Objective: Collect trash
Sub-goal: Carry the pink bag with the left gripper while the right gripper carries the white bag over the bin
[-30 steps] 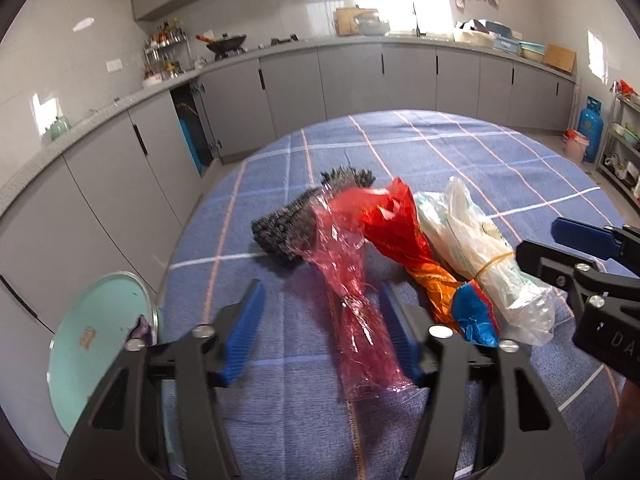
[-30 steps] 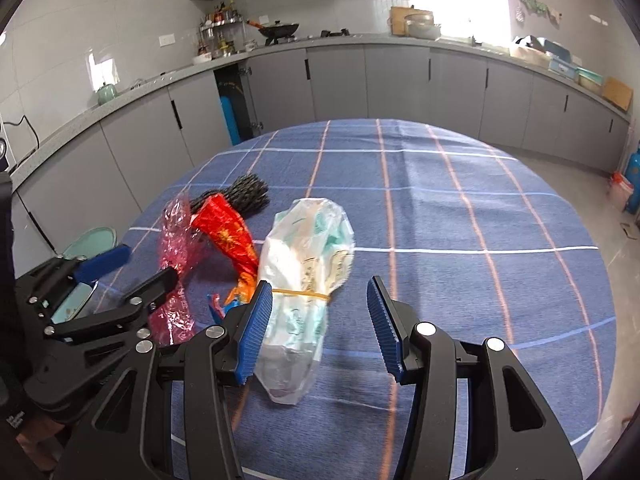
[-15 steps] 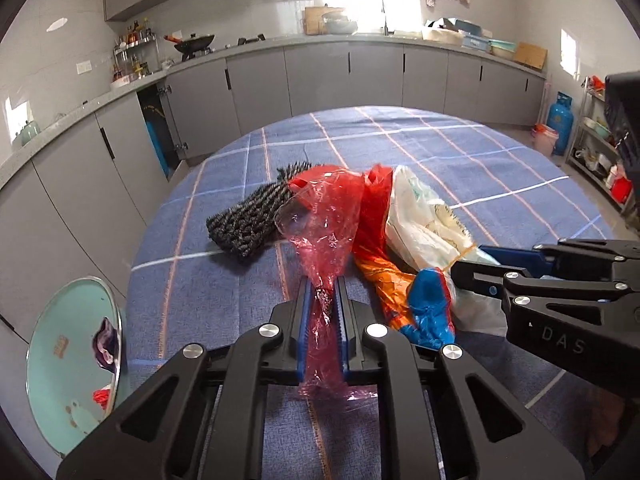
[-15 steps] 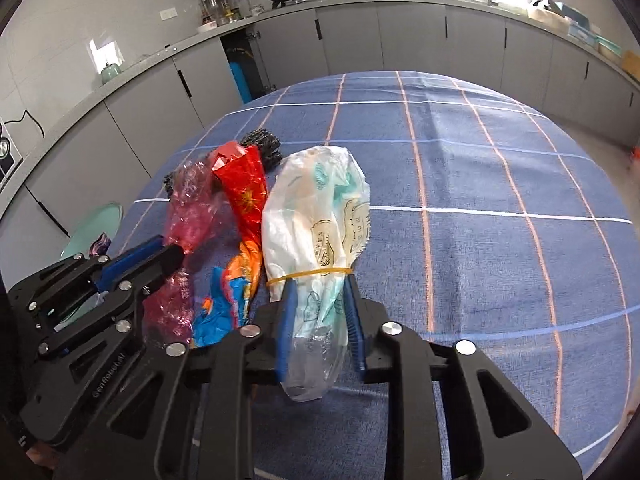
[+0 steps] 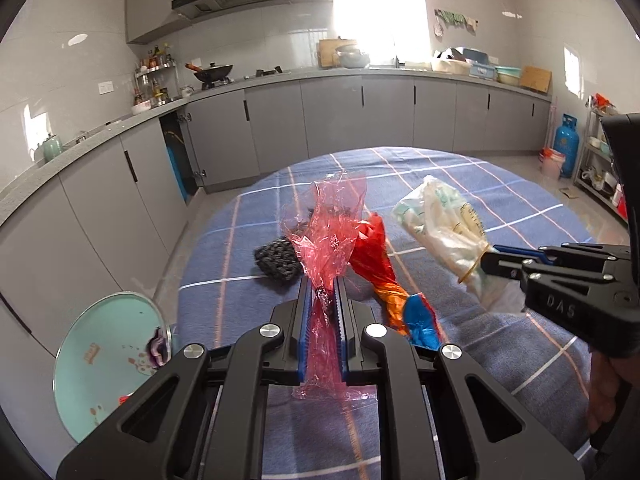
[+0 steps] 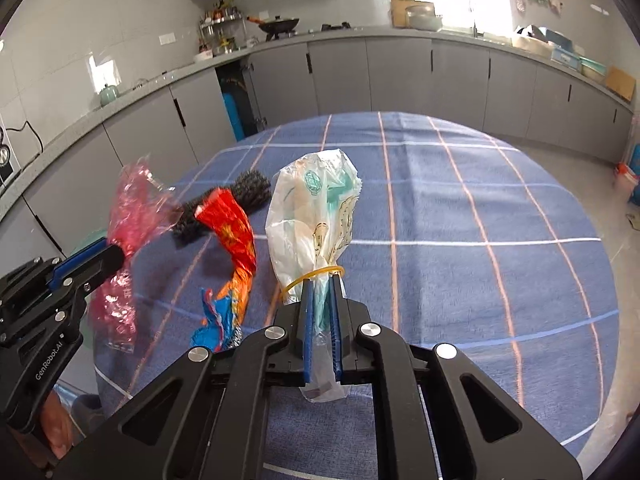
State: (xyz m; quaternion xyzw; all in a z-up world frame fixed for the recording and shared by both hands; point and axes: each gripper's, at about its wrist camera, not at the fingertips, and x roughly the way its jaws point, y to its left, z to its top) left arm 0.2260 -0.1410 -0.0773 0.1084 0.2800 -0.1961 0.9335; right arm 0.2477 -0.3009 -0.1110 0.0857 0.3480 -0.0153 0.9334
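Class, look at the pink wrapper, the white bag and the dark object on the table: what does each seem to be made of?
Pink wrapper: thin, glossy plastic film; it is see-through and creased.
White bag: soft, printed, translucent plastic, crumpled and cinched by a yellow rubber band.
Dark object: looks like coarse woven or knitted fibre, matt and bumpy; the exact material is unclear.

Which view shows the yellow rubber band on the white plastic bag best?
The right wrist view: the rubber band loops round the white plastic bag just above where the right gripper is shut on it. The left wrist view shows only a thin side-on arc of it, near the fingertips.
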